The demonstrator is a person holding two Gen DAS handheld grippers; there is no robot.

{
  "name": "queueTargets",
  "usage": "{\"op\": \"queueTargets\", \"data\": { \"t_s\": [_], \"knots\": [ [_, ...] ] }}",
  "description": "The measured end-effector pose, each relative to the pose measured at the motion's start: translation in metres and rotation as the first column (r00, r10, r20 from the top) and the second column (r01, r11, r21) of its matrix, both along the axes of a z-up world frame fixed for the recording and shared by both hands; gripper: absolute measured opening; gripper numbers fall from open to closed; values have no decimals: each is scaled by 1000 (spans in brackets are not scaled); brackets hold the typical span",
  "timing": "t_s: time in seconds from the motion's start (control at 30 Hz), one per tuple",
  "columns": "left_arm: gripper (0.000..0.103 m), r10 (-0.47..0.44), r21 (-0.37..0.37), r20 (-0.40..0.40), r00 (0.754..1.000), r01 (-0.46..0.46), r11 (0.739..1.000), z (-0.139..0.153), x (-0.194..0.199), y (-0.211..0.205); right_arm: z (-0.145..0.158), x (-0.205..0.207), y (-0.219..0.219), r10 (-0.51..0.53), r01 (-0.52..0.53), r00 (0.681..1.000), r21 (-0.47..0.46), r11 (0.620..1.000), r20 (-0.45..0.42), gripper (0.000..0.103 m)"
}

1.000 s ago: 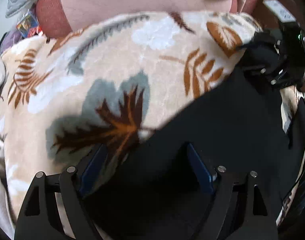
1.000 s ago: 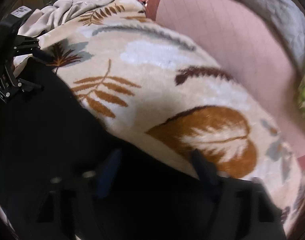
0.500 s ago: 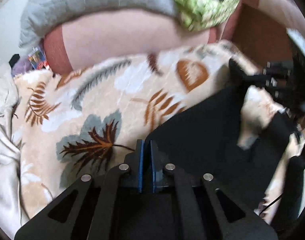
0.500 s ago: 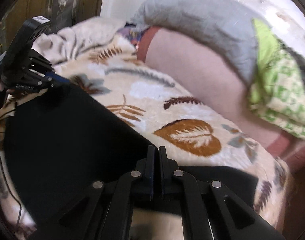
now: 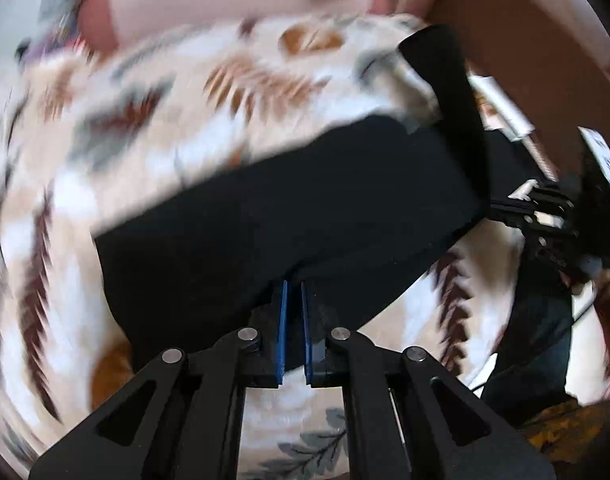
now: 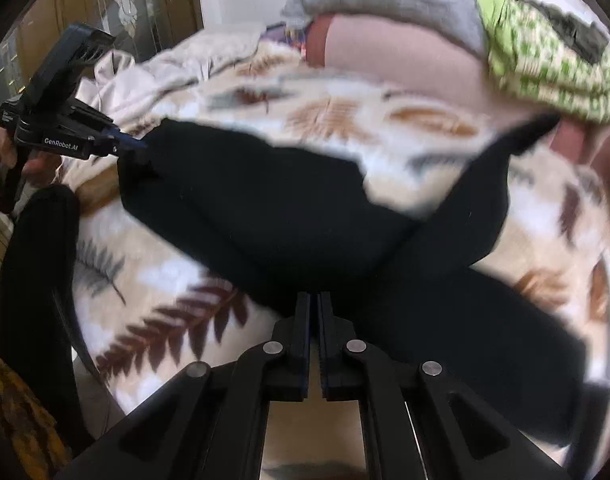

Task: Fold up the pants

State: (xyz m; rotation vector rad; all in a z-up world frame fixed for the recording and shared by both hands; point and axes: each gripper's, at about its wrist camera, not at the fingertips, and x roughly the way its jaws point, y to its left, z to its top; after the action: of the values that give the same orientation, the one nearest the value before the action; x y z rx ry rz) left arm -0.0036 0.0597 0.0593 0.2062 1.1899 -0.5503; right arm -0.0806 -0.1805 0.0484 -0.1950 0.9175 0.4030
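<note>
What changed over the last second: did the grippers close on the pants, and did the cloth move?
Both did. The left gripper and right gripper, wide open over the pants a second ago, have shut on the edge and lifted it; the cloth now hangs between them above the blanket, one leg trailing. The blanket, pink pillow and green cloth stayed put.

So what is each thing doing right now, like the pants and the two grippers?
Black pants: lifted partly off the blanket, pinched at two spots, not folded neatly yet.
Left gripper: shut on the pants' edge.
Right gripper: shut on the pants' edge.
Leaf-patterned blanket: spread flat under the pants.
Green checked cloth: bunched up on the pink bolster.
</note>
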Motion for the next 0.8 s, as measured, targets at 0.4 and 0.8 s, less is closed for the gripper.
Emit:
{"op": "queueTargets", "data": {
  "t_s": [0.4,0.8],
  "knots": [
    [22,183,-101,7,983,-181,978,17,-13,39,30,-3,4,-27,21,999,132,991,40,32],
    [69,420,-119,-12,908,-418,901,-6,25,68,-10,19,119,173,-175,972,2,985,158,61]
  ]
}}
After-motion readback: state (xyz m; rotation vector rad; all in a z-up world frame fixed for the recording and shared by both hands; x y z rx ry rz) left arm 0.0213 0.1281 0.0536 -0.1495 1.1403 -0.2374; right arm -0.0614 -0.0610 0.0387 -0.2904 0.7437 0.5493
